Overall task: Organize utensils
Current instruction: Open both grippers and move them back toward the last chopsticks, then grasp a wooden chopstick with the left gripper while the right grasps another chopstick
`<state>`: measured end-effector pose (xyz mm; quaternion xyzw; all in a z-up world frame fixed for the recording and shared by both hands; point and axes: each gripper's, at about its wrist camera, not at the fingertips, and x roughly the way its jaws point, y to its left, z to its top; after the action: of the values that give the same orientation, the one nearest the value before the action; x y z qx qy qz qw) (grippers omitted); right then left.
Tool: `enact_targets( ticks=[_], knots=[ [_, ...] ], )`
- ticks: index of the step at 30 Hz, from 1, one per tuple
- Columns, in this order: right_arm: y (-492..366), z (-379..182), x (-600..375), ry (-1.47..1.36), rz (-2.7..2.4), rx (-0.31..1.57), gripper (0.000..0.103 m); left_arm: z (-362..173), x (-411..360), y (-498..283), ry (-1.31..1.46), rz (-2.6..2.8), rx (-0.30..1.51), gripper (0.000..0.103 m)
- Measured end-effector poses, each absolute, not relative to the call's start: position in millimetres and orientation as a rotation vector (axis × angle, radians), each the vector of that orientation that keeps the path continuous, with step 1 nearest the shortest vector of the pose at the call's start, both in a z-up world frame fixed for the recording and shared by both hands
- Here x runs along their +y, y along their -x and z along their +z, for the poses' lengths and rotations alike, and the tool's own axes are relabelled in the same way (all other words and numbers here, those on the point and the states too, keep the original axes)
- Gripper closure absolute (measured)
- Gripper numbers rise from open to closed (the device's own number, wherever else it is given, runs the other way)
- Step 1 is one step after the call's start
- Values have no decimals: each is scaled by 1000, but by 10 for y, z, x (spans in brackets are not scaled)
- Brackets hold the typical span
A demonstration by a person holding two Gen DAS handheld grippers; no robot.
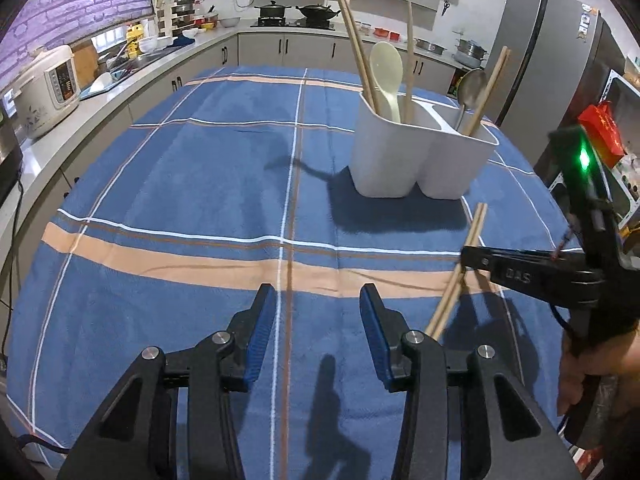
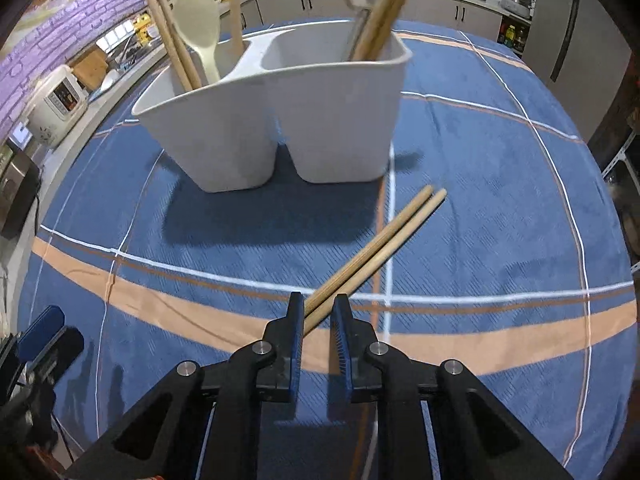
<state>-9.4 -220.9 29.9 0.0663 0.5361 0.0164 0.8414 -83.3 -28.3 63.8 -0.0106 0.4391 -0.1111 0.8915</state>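
Observation:
A white two-compartment utensil holder stands on the blue plaid tablecloth. Its left compartment holds wooden chopsticks, a cream spoon and a wooden stick. Its right compartment holds a metal spoon and chopsticks. My right gripper is shut on a pair of wooden chopsticks and holds them slanting in front of the holder; they also show in the left wrist view. My left gripper is open and empty above the cloth.
The table is covered by the blue cloth with orange and white stripes. Kitchen counters with a rice cooker run along the left. A stove with pots is at the back and a fridge at the right.

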Motion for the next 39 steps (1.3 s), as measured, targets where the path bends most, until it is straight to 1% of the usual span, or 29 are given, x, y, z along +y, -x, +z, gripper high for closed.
enact_targets(
  ticks=[5,13,14,15,18,21,26,29,36,39],
  knots=[
    [134,315,-2216,-147,35,1143,87,580,-397,751,25,-260,943,61],
    [446,258,-2664,-73,-100,1161,86,497,-694,668,-43,-338,971,61],
    [463,260,-2720,-99,-102,1160,86,477,-741,650,-62,-349,972,61],
    [474,264,-2818,-177,-94,1158,84,453,-798,631,-84,-362,972,61],
    [450,250,-2980,-377,-24,1136,84,383,-952,593,-148,-392,970,61],
    [349,221,-2925,-423,17,1134,84,308,-1056,586,-179,-430,983,61],
    [275,214,-2774,-399,47,1118,78,236,-1141,567,-173,-469,1010,61],
    [186,211,-2696,-355,38,1126,78,215,-1122,531,-140,-465,1018,61],
    [97,194,-2393,-65,-66,1179,78,197,-1130,454,-132,-450,1024,63],
    [45,214,-2352,-68,-82,1199,78,201,-1164,423,-143,-455,1030,63]
  ],
)
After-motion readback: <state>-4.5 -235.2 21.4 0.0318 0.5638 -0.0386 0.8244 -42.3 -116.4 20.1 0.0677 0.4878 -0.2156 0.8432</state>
